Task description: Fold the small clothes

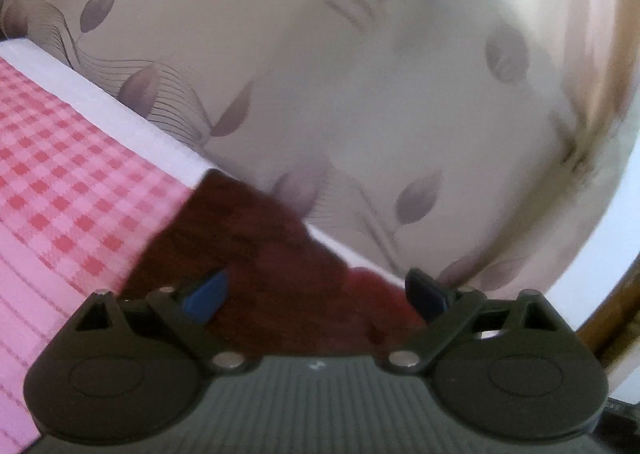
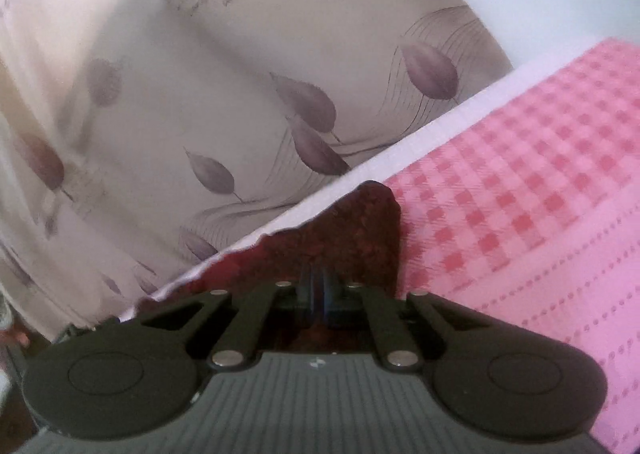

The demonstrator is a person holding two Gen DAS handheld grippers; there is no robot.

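Where pink sheet (image 2: 520, 181) ends, maroon garment (image 2: 352, 230) corner-up

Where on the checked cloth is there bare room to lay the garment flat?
Bare checked cloth lies open beside the dark red garment, inward from the white edge. It is crowded only at that edge, where the right gripper and left gripper meet the garment.

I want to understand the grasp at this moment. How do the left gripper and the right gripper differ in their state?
The left gripper has its jaws wide apart, with the dark red garment lying between them, not pinched; the right gripper has its jaws pressed together, seemingly on the garment's edge. The pink checked cloth lies to the left of the left gripper, but to the right of the right one. Both point at the same garment near the white table edge.
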